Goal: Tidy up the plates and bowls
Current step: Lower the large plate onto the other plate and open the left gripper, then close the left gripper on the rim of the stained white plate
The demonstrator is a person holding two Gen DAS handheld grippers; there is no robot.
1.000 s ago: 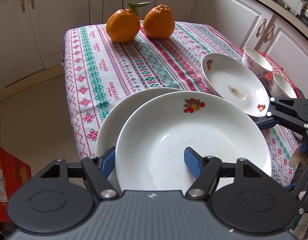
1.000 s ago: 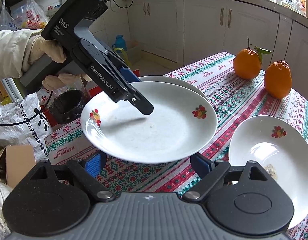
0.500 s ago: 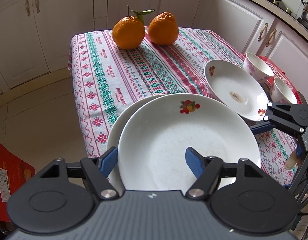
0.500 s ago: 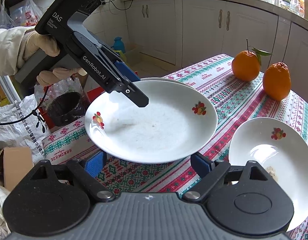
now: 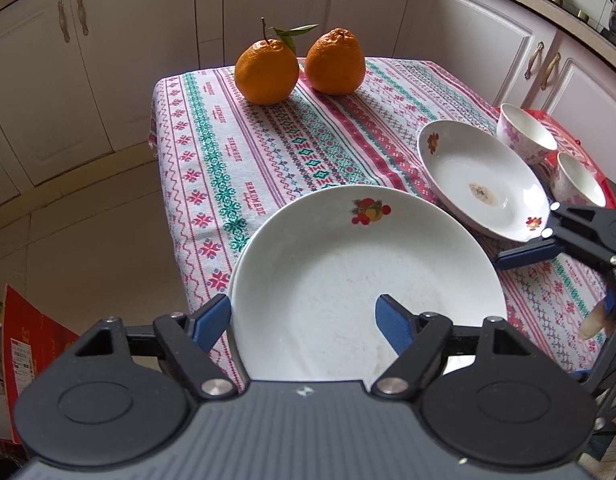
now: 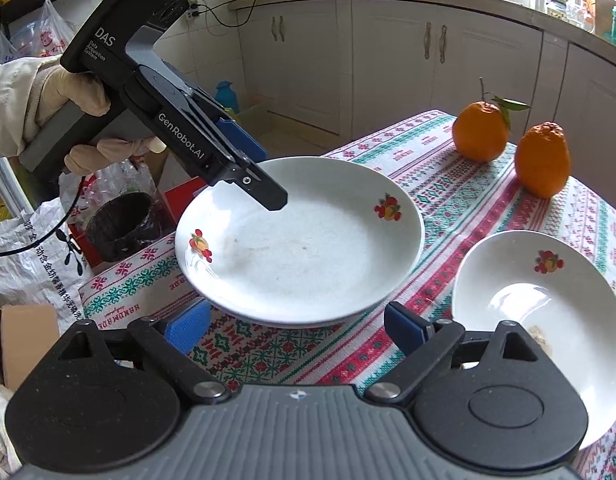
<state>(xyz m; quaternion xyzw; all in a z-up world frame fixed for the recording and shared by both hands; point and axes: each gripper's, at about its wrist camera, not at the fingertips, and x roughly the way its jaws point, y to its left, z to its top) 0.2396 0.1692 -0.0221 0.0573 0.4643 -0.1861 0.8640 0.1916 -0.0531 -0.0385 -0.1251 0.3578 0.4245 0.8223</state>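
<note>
Plates [image 5: 348, 280] lie stacked two high at the table [image 5: 268, 152] corner, my left gripper [image 5: 304, 320] opening off their rim, my right gripper [image 6: 300, 324] opening empty, while one plate [image 5: 480, 176] and two bowls [image 5: 526, 132] wait unstacked.

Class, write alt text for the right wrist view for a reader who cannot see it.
A left hand-held gripper, jaws opening, reaches over the rim of a white floral plate stacked on another on a patterned tablecloth. A second white floral plate lies right, two oranges behind, and the right hand-held gripper fills the foreground.
</note>
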